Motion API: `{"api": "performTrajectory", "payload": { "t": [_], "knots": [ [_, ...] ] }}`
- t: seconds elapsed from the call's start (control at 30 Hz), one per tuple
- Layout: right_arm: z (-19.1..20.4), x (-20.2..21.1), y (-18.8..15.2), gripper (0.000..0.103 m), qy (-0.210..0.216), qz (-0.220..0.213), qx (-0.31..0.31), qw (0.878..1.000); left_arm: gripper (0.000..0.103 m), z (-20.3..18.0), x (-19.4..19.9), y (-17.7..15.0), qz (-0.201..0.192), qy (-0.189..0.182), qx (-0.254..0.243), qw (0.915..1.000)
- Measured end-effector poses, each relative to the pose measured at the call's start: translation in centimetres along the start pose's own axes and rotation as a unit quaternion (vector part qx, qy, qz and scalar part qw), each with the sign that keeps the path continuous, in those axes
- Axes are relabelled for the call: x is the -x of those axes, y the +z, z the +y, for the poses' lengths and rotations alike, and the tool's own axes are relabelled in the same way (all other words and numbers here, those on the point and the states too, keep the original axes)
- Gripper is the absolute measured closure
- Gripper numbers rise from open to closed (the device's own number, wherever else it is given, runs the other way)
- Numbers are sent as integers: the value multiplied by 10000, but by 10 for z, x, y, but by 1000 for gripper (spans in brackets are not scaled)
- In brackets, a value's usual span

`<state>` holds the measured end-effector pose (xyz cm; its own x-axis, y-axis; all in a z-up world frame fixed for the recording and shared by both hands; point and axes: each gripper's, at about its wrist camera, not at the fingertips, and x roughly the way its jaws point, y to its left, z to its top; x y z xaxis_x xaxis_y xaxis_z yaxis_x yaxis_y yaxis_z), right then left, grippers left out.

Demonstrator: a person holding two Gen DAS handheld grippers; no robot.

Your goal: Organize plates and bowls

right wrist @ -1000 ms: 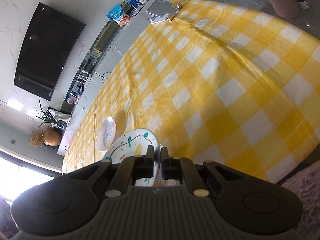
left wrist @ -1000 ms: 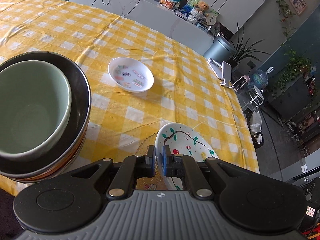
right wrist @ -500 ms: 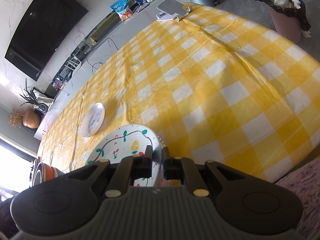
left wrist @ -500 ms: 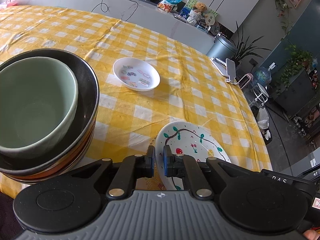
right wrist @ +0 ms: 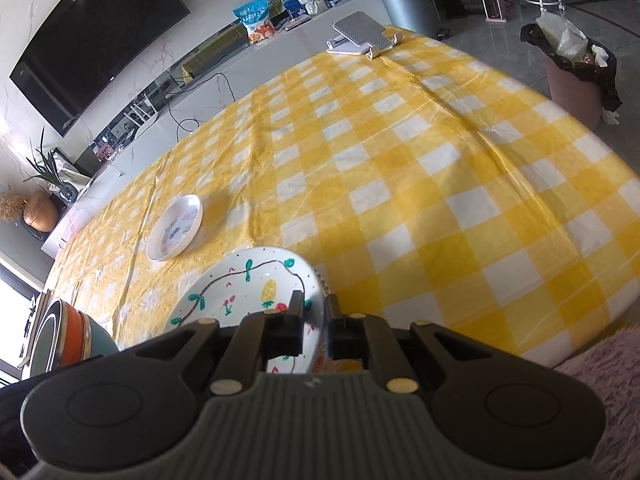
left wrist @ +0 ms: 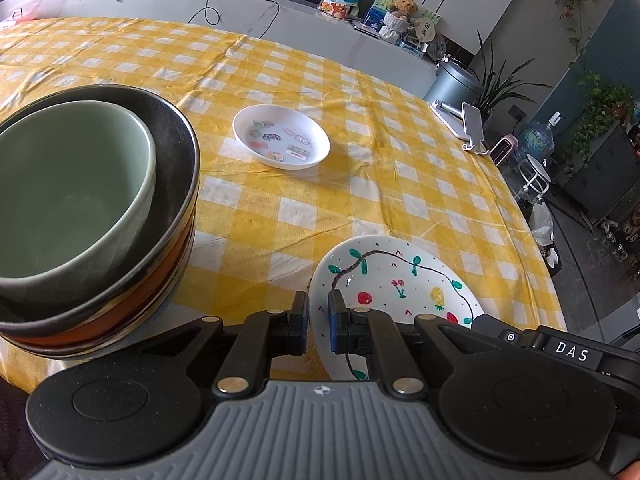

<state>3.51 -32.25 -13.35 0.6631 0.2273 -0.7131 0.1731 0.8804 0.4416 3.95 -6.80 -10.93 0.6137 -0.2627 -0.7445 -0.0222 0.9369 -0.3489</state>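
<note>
Home living room, wall television point(right wrist: 96, 36), checked tablecloth point(right wrist: 400, 184)

- Bright, even daylight; both views are sharp, with no motion blur.
- A blown-out window point(right wrist: 12, 312) glares at the right wrist view's left edge.
- The small white sticker-printed plate point(left wrist: 281, 142) casts a soft shadow on the yellow checked tablecloth point(left wrist: 360, 184).
- Fisheye distortion bends the bench edges and walls.

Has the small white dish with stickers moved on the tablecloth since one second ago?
No. The small white dish lies on the same checks of the yellow tablecloth; only the view shifted.
</note>
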Motion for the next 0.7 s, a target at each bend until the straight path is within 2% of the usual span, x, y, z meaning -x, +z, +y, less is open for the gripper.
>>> {"api": "performTrajectory", "payload": {
  "t": [0.47, 0.7],
  "knots": [
    [21, 0, -9, 93, -442, -161, 709, 9964, 93, -3, -3, 0, 39, 132, -134, 9998],
    [35, -4, -16, 92, -828, -242, 1226, 9887, 93, -6, -4, -1, 63, 237, -267, 9993]
  ]
}}
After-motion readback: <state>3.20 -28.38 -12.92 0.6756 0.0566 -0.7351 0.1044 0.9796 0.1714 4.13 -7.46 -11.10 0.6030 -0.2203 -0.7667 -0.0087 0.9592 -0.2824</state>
